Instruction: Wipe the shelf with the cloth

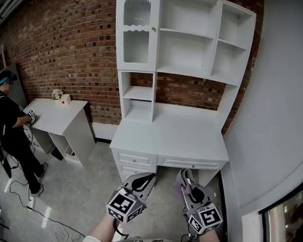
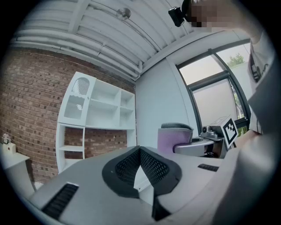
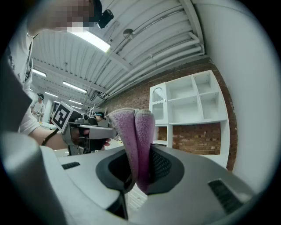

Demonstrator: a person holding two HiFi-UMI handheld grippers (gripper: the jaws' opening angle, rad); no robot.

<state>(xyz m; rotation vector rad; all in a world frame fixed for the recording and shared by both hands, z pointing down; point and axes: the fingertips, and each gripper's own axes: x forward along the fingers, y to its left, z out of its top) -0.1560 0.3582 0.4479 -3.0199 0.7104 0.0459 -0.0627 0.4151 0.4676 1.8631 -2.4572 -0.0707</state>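
Note:
A white desk with a shelf unit [image 1: 185, 69] stands against the brick wall ahead of me; it also shows in the left gripper view [image 2: 99, 114] and the right gripper view [image 3: 189, 105]. My right gripper [image 1: 186, 178] hangs low in front of the desk drawers, shut on a folded purple cloth [image 1: 180, 183]. The cloth [image 3: 134, 132] sticks up from between the jaws [image 3: 139, 154]. My left gripper [image 1: 145, 180] is beside it, shut and empty [image 2: 140, 151]. Both are well short of the shelves.
The desk top [image 1: 171, 136] and drawers [image 1: 189, 164] lie under the shelves. A grey wall [image 1: 275, 122] closes in the right side. At the left a person [image 1: 10, 123] stands by a smaller white table [image 1: 57, 114]. Cables [image 1: 34, 208] trail on the floor.

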